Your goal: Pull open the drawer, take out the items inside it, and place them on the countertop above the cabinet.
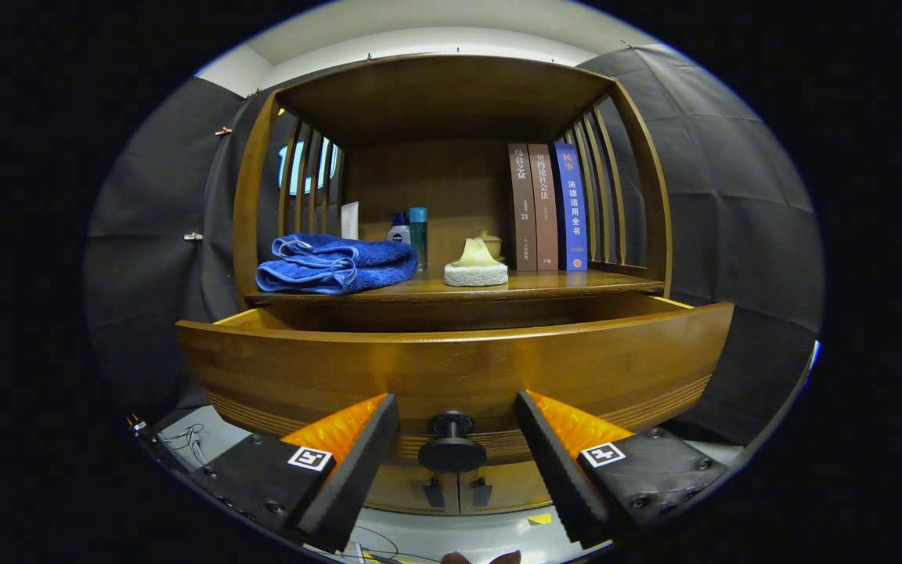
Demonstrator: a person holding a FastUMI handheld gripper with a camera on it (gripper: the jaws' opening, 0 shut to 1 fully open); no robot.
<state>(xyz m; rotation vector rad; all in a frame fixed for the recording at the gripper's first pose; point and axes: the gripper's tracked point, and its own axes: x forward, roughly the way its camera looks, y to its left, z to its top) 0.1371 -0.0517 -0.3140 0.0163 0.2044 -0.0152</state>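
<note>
While the gripper (452,439) hangs w/ fingers spread apart, the drawer's round knob (452,444) sits between them, untouched. Drawer (451,368) is pulled out of the wooden cabinet (451,94); contents can't be seen. Countertop (545,283) above: folded blue towel (333,263) at left edge, three books (546,207) at right rear.
</note>
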